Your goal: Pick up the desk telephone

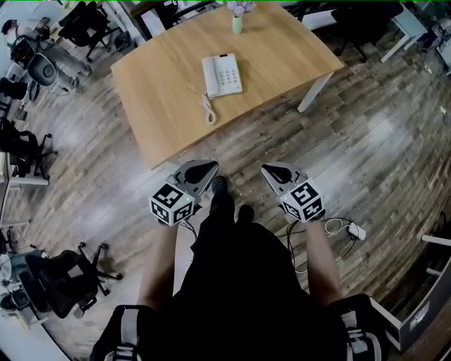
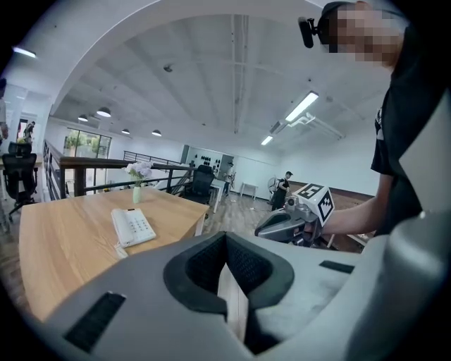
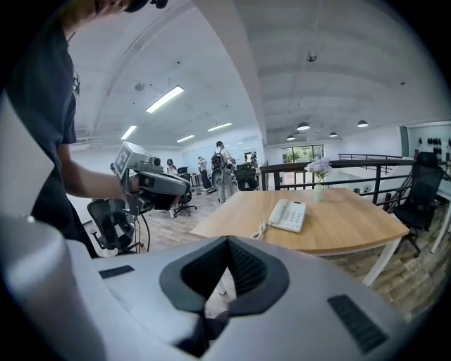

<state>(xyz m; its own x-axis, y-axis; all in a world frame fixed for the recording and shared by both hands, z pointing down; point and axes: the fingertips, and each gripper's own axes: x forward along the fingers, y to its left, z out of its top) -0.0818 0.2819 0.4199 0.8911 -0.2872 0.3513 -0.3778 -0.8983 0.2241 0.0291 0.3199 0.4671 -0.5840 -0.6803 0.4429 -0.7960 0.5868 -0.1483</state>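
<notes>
A white desk telephone with its handset on the cradle and a coiled cord lies on a wooden table. It also shows in the left gripper view as the telephone and in the right gripper view as the telephone. My left gripper and right gripper are held side by side over the floor, well short of the table's near edge. Both are shut with nothing between the jaws. Each gripper sees the other: the right gripper and the left gripper.
A small vase of flowers stands at the table's far edge. Office chairs stand on the wooden floor at the left. A white power strip with cable lies on the floor at the right. People stand far off in the room.
</notes>
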